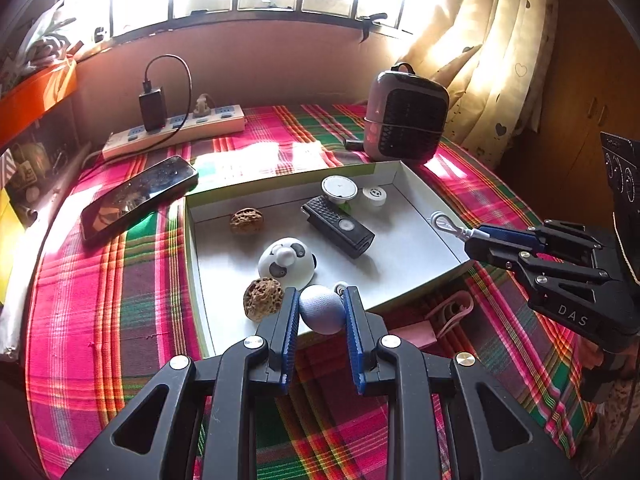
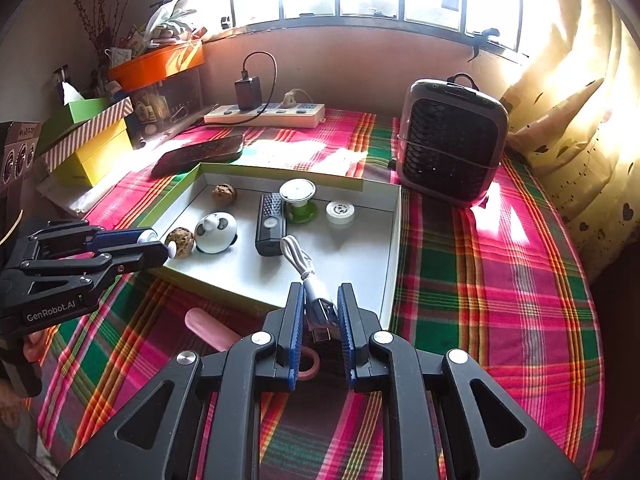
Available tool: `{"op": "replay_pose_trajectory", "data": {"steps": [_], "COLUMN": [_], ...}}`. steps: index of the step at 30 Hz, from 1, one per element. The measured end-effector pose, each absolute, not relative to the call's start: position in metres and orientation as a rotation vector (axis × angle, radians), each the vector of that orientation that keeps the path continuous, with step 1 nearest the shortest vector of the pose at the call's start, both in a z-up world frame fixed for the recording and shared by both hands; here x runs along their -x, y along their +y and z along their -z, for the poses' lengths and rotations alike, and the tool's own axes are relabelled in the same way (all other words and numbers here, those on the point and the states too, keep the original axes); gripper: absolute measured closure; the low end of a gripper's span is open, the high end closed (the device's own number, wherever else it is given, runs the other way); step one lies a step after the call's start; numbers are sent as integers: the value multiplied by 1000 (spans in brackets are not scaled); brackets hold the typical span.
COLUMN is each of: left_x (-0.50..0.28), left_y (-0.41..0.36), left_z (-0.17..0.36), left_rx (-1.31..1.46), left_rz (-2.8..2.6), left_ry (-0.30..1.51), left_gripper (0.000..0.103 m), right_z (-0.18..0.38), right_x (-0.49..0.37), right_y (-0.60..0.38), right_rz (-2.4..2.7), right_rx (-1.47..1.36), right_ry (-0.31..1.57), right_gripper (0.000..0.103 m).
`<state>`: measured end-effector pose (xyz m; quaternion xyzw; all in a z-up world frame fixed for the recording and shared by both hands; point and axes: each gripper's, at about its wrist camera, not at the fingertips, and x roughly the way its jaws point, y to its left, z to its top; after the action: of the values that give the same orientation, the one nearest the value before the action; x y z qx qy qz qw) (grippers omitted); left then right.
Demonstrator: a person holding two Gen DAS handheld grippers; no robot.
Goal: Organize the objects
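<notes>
Objects for organizing, at the shallow white box (image 1: 420, 200) on the plaid-covered bench (image 1: 100, 288). Left tongs (image 1: 322, 312) are nearly closed, both blue pads against a small pale-blue ball (image 1: 322, 308) held over the box's near edge; it looks light and slightly textured, so a grip across its middle should suit it, though its roundness may let it roll free. Right tongs (image 2: 319, 312) are fully closed on the plug end of a coiled white USB cable (image 2: 298, 256); the cable is limp and light, its loop trailing into the box, and the stiff connector is the sound place to hold it. Inside the box: two walnuts (image 1: 247, 220), a panda-shaped gadget (image 1: 286, 262), a black remote-like device (image 1: 338, 226), a round white-topped stand (image 1: 339, 189) and a small white cap (image 1: 374, 196). A pink item (image 2: 212, 330) lies outside, just beside the box.
</notes>
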<state>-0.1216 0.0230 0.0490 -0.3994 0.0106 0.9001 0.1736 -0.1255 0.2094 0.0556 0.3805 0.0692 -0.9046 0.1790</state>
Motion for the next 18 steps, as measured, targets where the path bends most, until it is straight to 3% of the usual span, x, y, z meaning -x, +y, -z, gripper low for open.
{"op": "replay_pose_trajectory", "data": {"steps": [18], "left_x": [157], "left_y": [36], "left_z": [-37], "left_rx": [1174], "left_rz": [-2523], "left_ry": [43], "left_gripper": [82], "right_z": [-37], "right_x": [177], "right_y": [204], "right_rz": [2538], "right_rx": [-1177], "right_ry": [208], "right_gripper": [85]}}
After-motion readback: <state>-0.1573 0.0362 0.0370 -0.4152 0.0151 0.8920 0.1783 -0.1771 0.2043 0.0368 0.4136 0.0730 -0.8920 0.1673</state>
